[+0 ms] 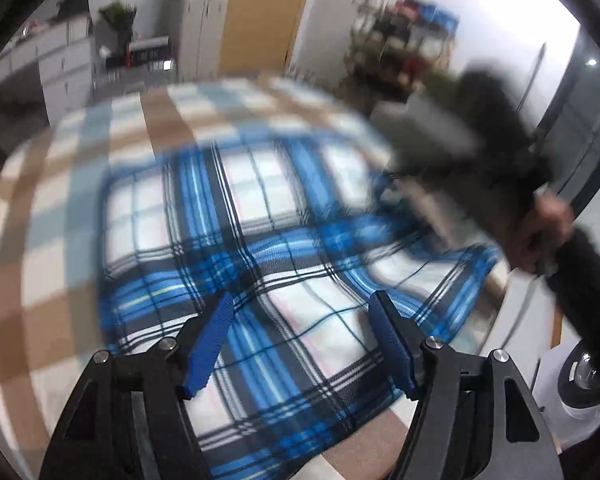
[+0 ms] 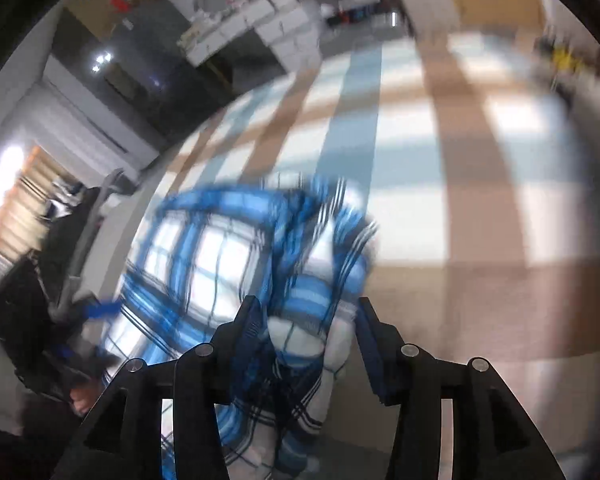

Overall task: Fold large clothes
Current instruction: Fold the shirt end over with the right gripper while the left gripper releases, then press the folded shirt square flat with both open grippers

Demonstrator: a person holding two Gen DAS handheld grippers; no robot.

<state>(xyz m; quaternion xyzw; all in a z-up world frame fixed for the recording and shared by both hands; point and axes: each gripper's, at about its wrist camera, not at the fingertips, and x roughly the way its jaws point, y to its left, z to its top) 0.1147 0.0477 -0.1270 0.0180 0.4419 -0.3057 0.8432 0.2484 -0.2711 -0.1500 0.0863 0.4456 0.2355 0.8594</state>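
Note:
A blue, white and black plaid garment lies spread on a checked brown, white and pale-blue cloth. My left gripper is open above the garment's near part, with nothing between its blue pads. The right gripper shows blurred at the garment's right edge in the left wrist view. In the right wrist view my right gripper is open, with a bunched fold of the garment lying between the fingers. The rest of the garment spreads to the left. Both views are motion-blurred.
The checked cloth extends far and right. Grey cabinets, a wooden door and a cluttered shelf stand beyond. A white appliance is at the right.

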